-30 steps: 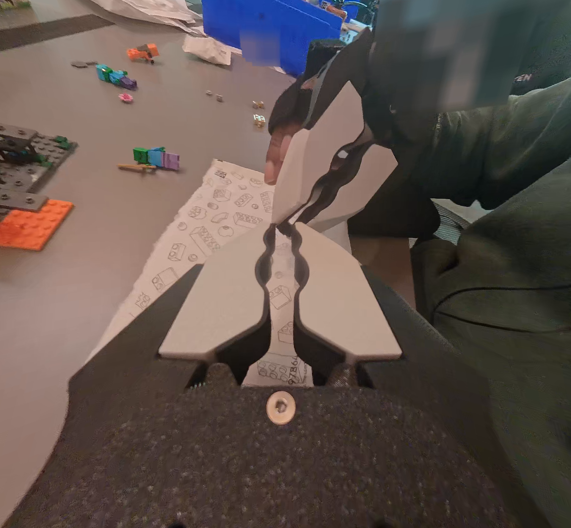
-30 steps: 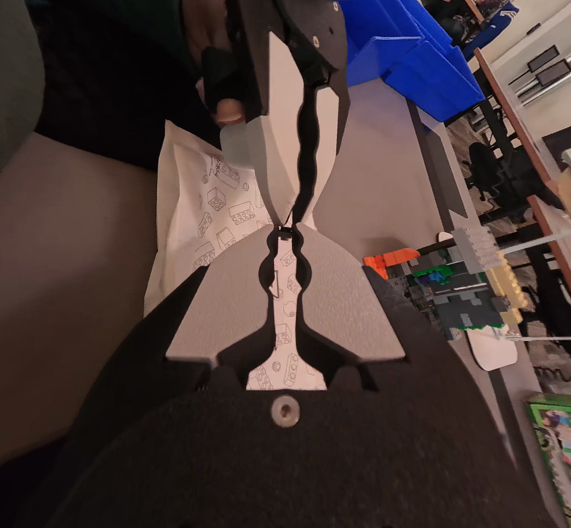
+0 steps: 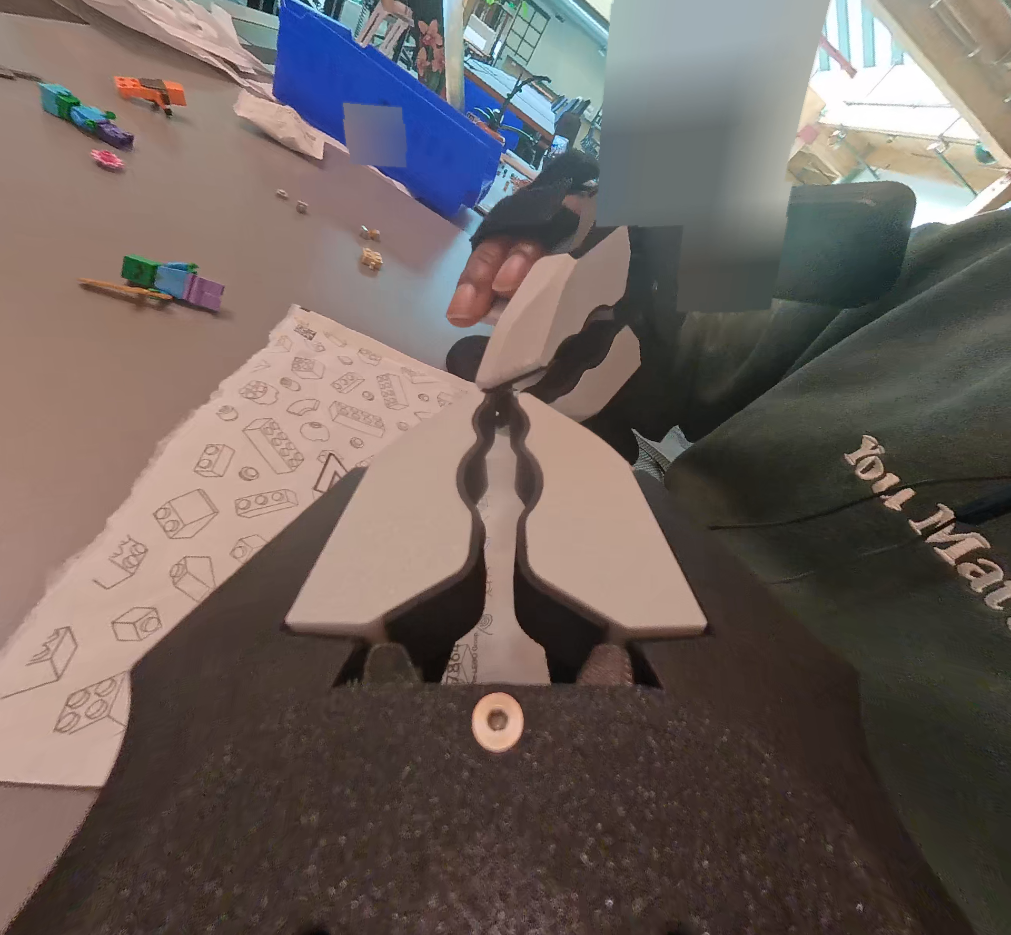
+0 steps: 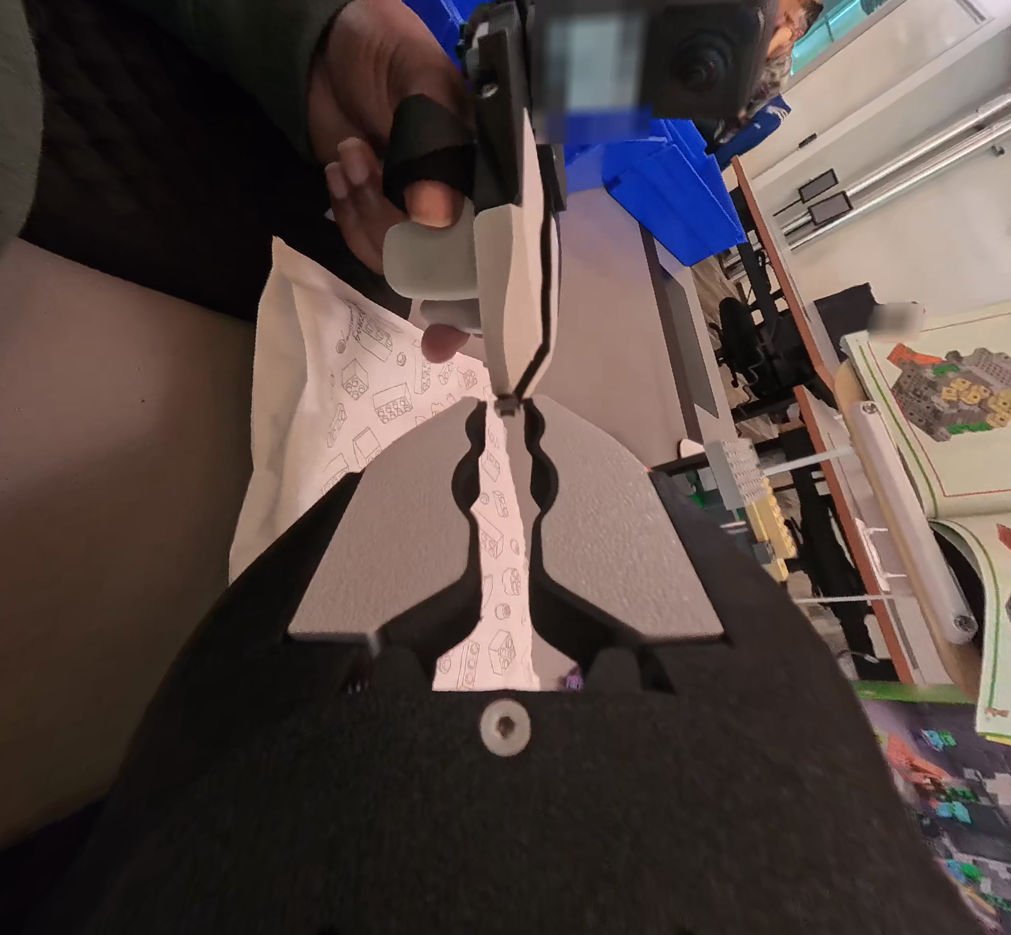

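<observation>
My left gripper (image 3: 497, 401) and my right gripper (image 4: 506, 401) meet tip to tip above a white paper bag (image 3: 246, 471) printed with brick drawings. A small dark brick piece (image 4: 506, 406) is pinched where the tips meet, and it also shows in the left wrist view (image 3: 498, 410). Both grippers are shut on it. The right gripper comes in from the upper right in the left wrist view (image 3: 495, 386), held by a hand (image 3: 492, 274). The left gripper comes down from above in the right wrist view (image 4: 511, 393). The bag (image 4: 355, 389) lies on the grey table (image 3: 109, 416).
A blue bin (image 3: 383, 104) stands at the back, with crumpled paper (image 3: 279, 123) beside it. Small brick figures (image 3: 169, 282) and loose tan pieces (image 3: 371, 257) lie on the table. A brick build (image 4: 749, 476), an instruction booklet (image 4: 957, 405) and a box (image 4: 957, 799) are on the right. The person's dark sleeve (image 3: 820, 525) is close. My two grippers' fingertips are within a few centimetres of each other.
Both grippers stay tip to tip on the small piece. Both views have tilted upward, and the right gripper's hand now shows more from the side.
</observation>
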A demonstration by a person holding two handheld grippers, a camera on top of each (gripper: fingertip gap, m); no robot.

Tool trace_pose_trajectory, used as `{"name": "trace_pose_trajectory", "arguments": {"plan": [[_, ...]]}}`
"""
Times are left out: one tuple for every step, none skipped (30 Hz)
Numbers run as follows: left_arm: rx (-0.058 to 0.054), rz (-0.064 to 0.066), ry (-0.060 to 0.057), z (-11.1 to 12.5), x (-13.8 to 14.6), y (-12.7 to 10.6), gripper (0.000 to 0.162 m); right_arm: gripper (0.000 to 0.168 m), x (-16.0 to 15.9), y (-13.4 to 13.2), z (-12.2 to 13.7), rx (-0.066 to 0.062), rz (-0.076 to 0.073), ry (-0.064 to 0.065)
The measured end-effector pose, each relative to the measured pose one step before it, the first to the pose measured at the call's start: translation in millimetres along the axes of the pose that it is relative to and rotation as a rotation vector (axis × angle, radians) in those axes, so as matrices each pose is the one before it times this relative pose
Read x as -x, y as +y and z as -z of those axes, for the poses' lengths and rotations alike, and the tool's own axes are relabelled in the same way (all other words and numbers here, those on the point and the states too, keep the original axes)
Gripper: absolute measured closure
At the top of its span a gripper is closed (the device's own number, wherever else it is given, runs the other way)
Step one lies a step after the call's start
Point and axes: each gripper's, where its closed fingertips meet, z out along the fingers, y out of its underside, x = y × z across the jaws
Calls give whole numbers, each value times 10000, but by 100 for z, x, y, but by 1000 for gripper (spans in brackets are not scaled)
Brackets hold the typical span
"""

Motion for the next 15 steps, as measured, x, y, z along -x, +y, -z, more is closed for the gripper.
{"name": "trace_pose_trajectory", "arguments": {"plan": [[34, -22, -4, -19, 31, 80, 157, 158, -46, -57, -24, -13, 91, 74], [-22, -18, -7, 35, 11, -27, 157, 160, -54, -32, 15, -19, 32, 29], [-48, -11, 24, 29, -53, -72, 157, 161, -69, -71, 27, -51, -126, -5], [-60, -63, -20, 15, -31, -92, 157, 161, -86, -49, 26, -45, -227, -19], [-36, -151, -85, 11, 6, -70, 157, 160, -70, -9, 10, -37, -235, -28], [-21, -230, -138, 3, 14, -59, 157, 160, -82, -17, 20, -55, -236, -17], [-53, -264, -130, 19, -22, -101, 157, 160, -56, -56, 40, -92, -283, -31], [-14, -220, -83, 25, -75, -47, 158, 160, -18, -77, 58, -104, -340, -75], [-44, -186, -29, 51, -119, -88, 158, 160, -115, 197, 41, 68, -323, -25], [-286, -96, 308, 199, -648, -481, 162, 160, -169, 765, -14, 343, -165, 29], [-99, -108, 188, 142, -569, -382, 162, 160, -2, 832, -46, 240, -94, -43], [77, -421, -190, 63, -123, -120, 162, 160, 224, 250, 71, -150, -302, -144], [156, -394, -333, 49, 175, 26, 162, 160, 253, -145, 135, -263, -392, -128], [174, -142, -215, 16, 255, 158, 162, 160, 114, -69, 68, -94, -168, 14], [172, 55, -134, -36, 334, 297, 162, 160, 46, 64, -6, 38, 50, 77]]}}
